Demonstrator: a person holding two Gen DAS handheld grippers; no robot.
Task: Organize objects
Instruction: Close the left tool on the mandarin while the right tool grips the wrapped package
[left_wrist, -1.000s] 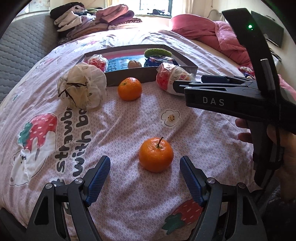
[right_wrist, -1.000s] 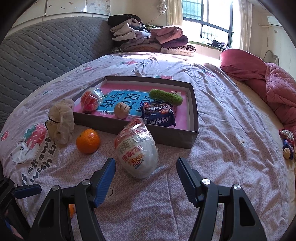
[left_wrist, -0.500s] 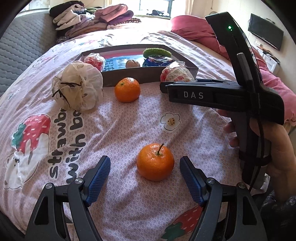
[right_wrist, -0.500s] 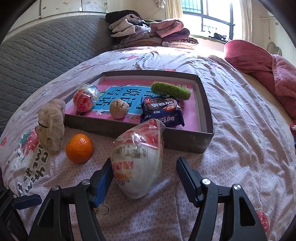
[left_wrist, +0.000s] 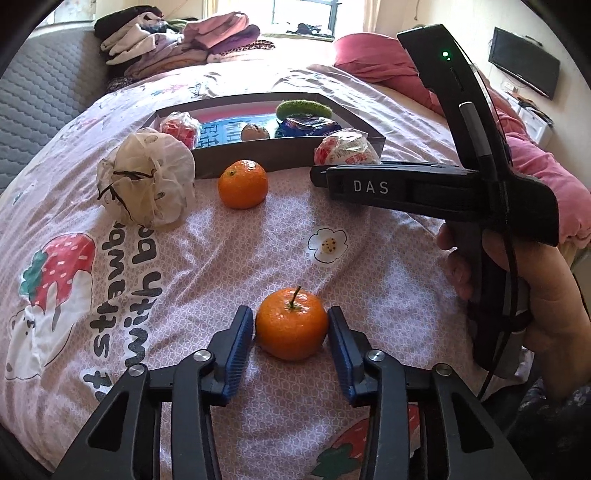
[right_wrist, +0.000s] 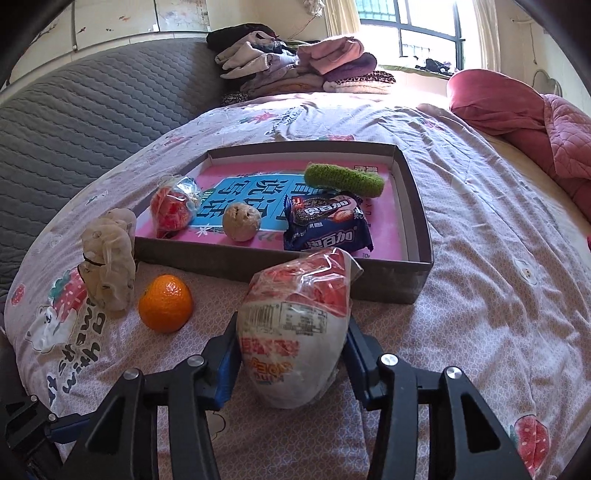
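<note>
An orange with a stem (left_wrist: 291, 325) lies on the pink bedsheet between the blue pads of my left gripper (left_wrist: 290, 334). Its jaws are closing and both pads touch the fruit's sides. A red and white snack bag (right_wrist: 295, 332) stands between the pads of my right gripper (right_wrist: 291, 356). Those jaws are closing too and press into the bag's sides. Behind the bag sits a shallow grey box (right_wrist: 280, 264) with a pink floor. A second orange (right_wrist: 166, 308) and a tied white plastic bag (right_wrist: 109, 266) lie left of the snack bag, in front of the box.
The box holds a red wrapped item (right_wrist: 173, 206), a brown ball (right_wrist: 242, 222), a blue biscuit pack (right_wrist: 327, 225) and a green fuzzy roll (right_wrist: 343, 180). Folded clothes (right_wrist: 295, 66) are piled at the back and a pink quilt (right_wrist: 535, 122) lies at the right. A hand (left_wrist: 535, 288) holds the right tool.
Both pairs of jaws have narrowed from wide open, the left onto the stemmed orange, the right onto the snack bag. The right gripper also came forward around the bag.
</note>
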